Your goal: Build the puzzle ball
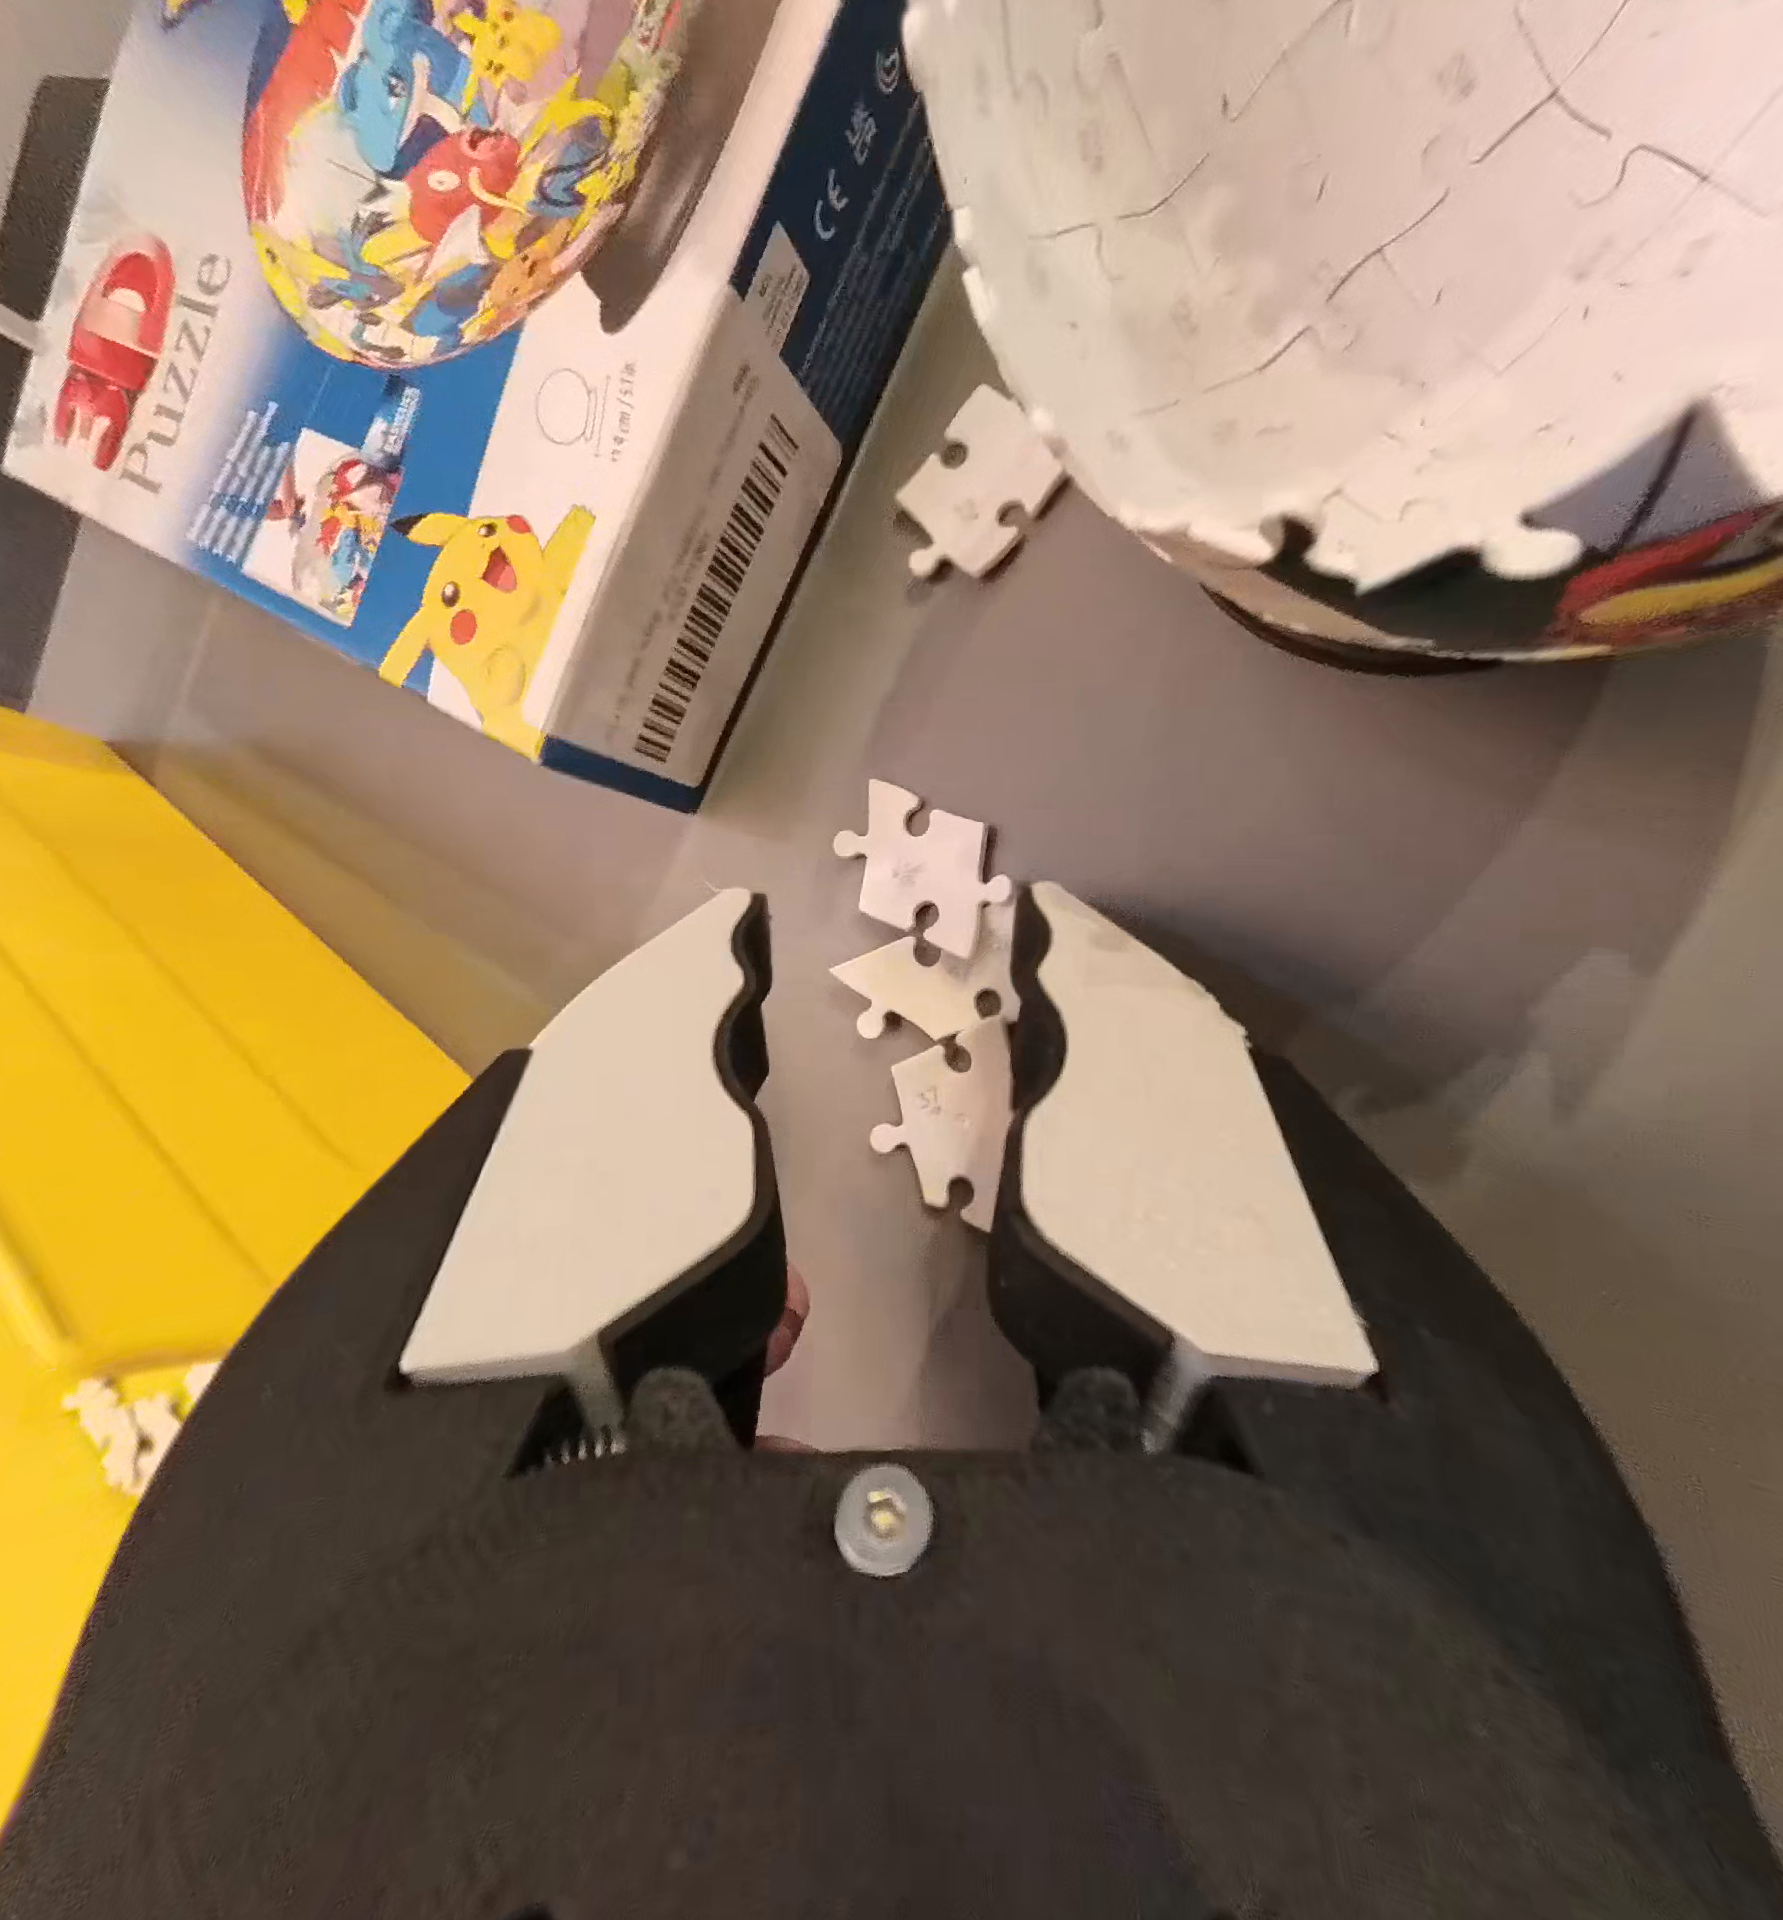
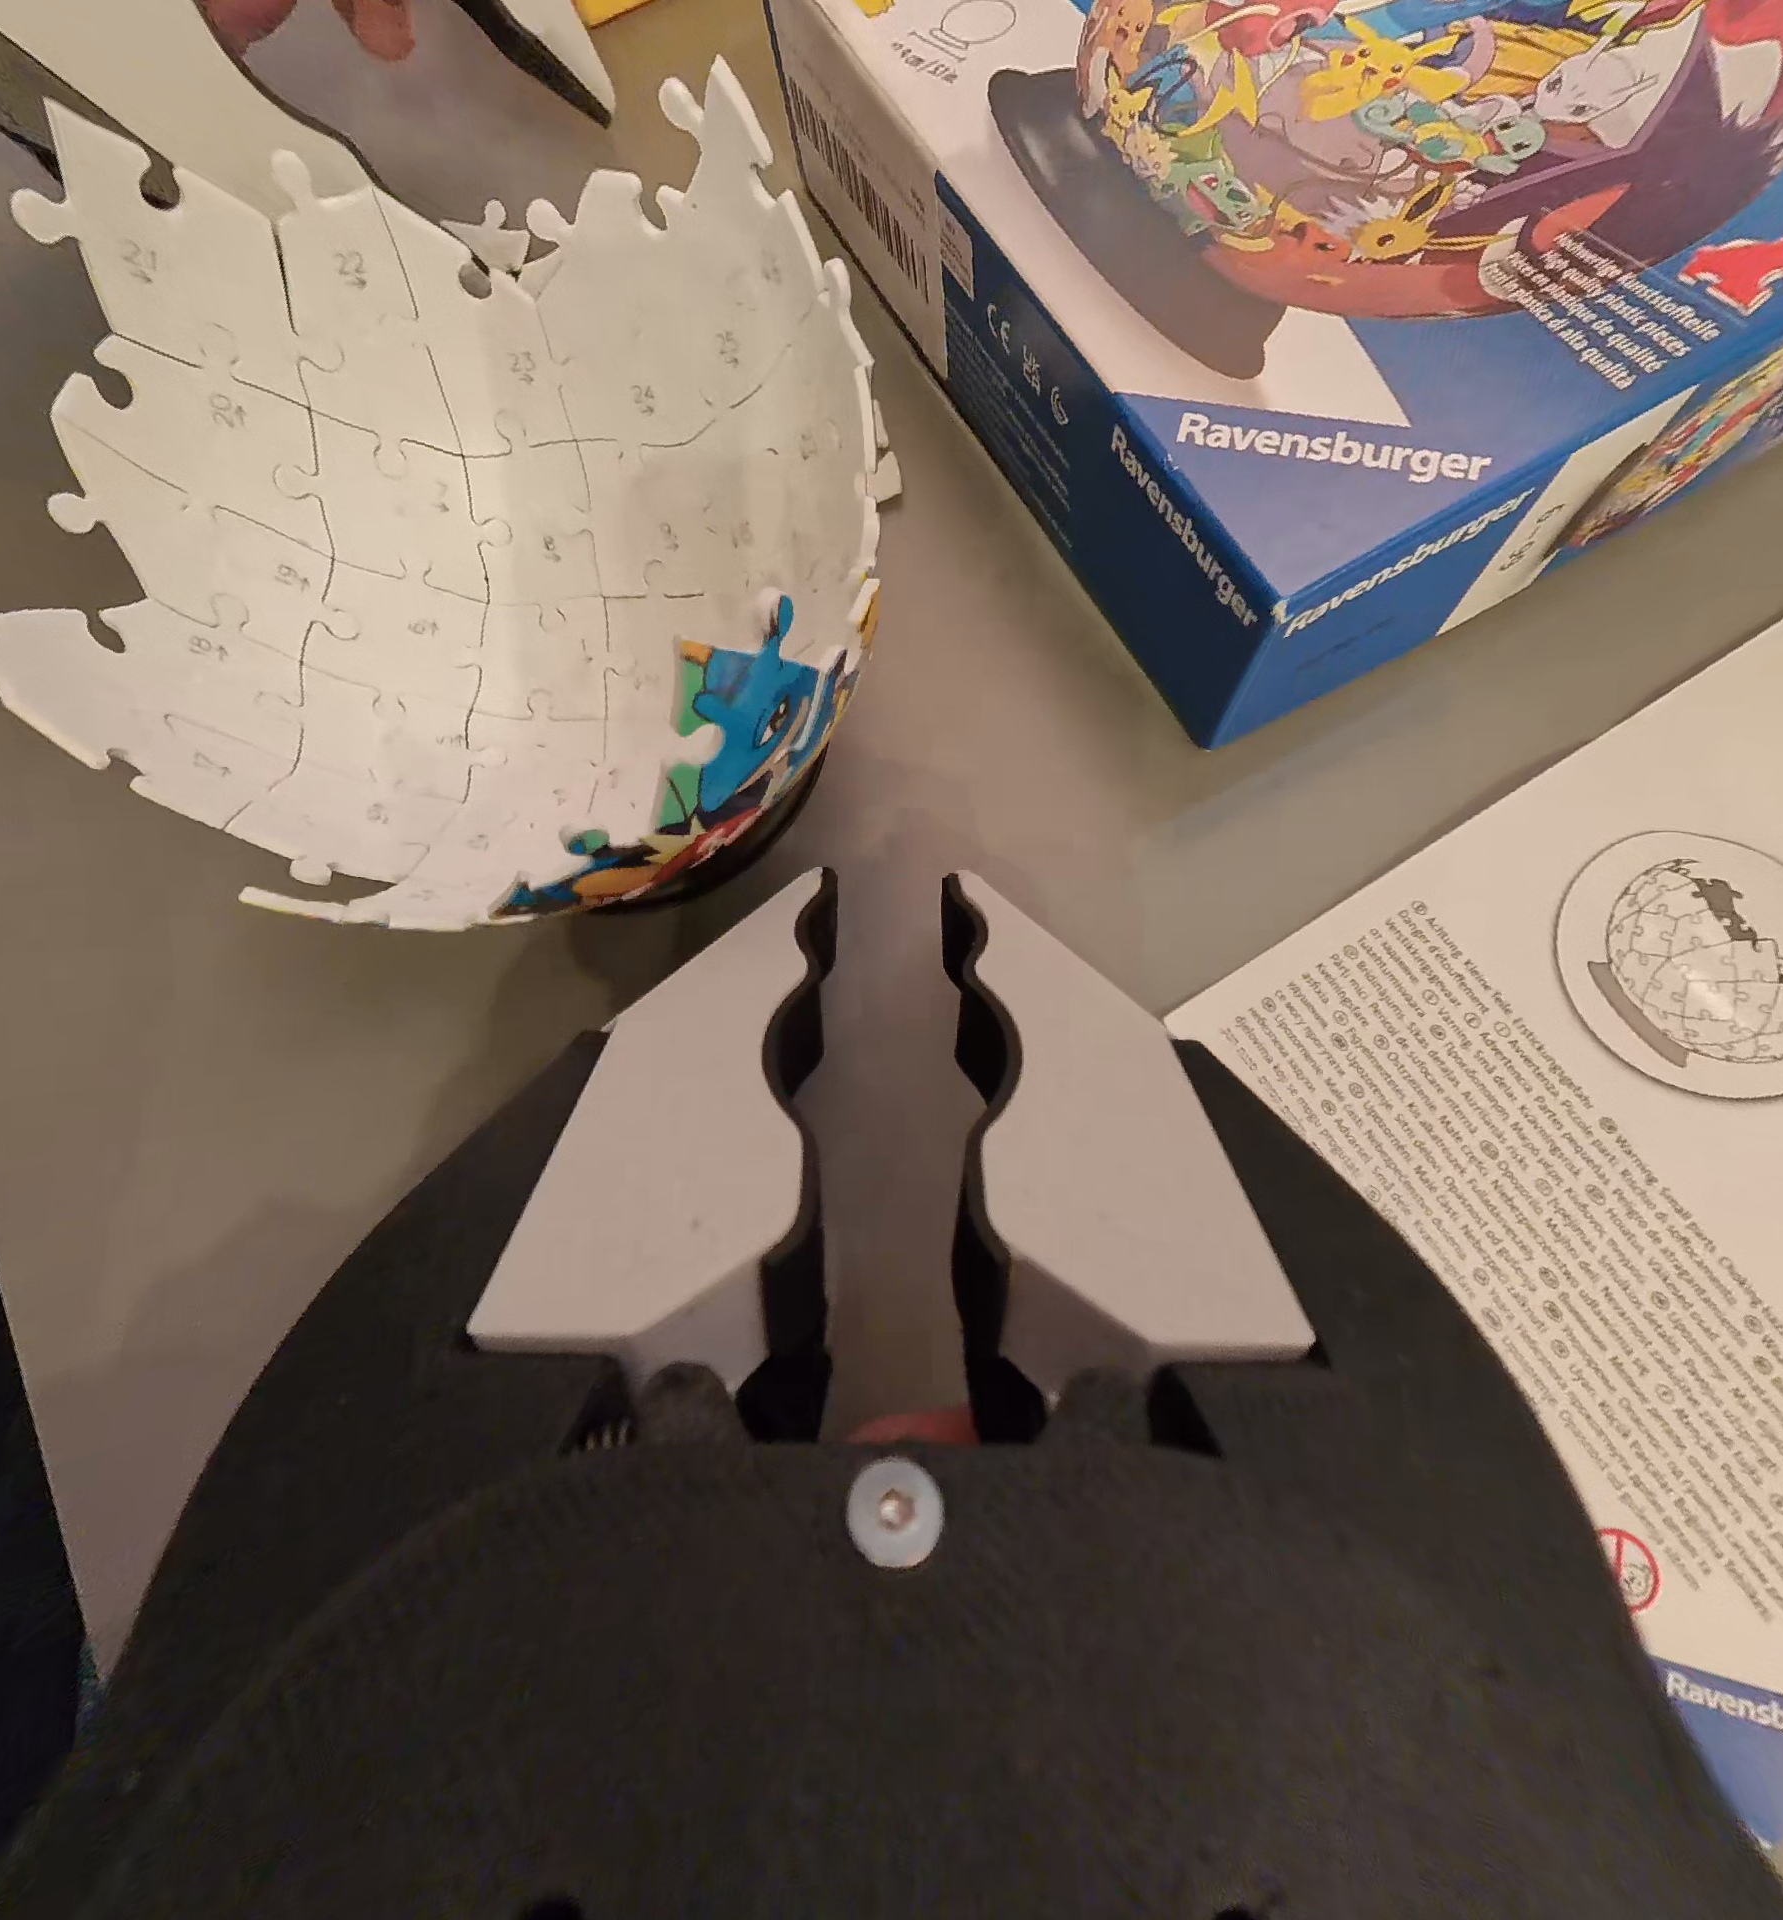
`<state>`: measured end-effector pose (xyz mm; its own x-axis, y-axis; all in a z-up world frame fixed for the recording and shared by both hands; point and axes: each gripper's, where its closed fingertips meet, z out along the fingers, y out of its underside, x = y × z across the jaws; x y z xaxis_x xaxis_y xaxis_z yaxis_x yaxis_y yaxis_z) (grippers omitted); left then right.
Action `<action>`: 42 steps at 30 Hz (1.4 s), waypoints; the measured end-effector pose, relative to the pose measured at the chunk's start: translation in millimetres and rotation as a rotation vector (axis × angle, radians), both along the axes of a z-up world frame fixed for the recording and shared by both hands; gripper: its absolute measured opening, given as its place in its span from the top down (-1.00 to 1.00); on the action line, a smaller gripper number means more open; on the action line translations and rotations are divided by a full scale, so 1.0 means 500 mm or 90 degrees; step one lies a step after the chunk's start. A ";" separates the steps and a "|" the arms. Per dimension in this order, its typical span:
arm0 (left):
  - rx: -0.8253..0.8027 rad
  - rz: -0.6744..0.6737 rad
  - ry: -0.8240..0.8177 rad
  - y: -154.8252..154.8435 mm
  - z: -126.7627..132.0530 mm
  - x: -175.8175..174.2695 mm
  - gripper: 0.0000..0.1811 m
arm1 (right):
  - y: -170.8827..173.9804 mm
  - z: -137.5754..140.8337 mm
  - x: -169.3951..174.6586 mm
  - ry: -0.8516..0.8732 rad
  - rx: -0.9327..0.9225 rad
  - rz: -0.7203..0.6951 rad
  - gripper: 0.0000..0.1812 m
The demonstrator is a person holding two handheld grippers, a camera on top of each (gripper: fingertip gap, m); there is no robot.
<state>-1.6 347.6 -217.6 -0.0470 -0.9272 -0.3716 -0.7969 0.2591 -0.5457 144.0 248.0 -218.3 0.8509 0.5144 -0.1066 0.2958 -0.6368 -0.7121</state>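
Three loose puzzle pieces (image 1: 928, 997) are seen between and just ahead of the fingers of the left tongs (image 1: 887, 904), which are spread apart and hold nothing. A fourth piece (image 1: 975, 483) lies farther off on the grey table (image 1: 1438, 935), near the half-built puzzle ball (image 2: 451, 540). The right tongs (image 2: 887, 883) are likewise parted and empty, held just beside the ball's open shell. The step in hand is judged to be the fetching of the next piece. A thin, flat piece must be gripped by its edge, so a low, tilted approach is called for.

The pieces and a yellow bin (image 1: 139, 987) are shown only in the left view. The ball's white inner face, its dark stand (image 2: 762, 842), and an instruction sheet (image 2: 1552, 1195) are given only in the right view. The puzzle box (image 1: 430, 343) appears in both.
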 end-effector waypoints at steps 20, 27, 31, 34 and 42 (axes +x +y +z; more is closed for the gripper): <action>-0.023 -0.033 -0.027 0.014 0.003 0.054 0.46 | -0.006 -0.015 0.030 0.011 -0.010 -0.009 0.80; -0.002 -0.017 0.036 0.009 -0.019 0.005 0.61 | -0.010 -0.021 0.026 0.017 -0.012 0.004 0.80; -0.035 -0.023 0.050 0.004 -0.024 0.004 0.66 | -0.011 -0.015 0.026 0.018 -0.008 0.006 0.80; -0.041 -0.032 0.056 -0.004 -0.029 0.000 0.82 | -0.010 -0.012 0.027 0.018 -0.004 0.006 0.80; -0.043 -0.135 0.046 -0.077 -0.024 0.001 0.86 | -0.012 -0.010 0.023 0.021 -0.002 0.012 0.80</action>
<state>-1.2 309.3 -229.5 -0.2681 -0.9163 -0.2976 -0.7663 0.3900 -0.5105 155.7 242.2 -223.2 0.8372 0.5297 -0.1361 0.2841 -0.6338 -0.7194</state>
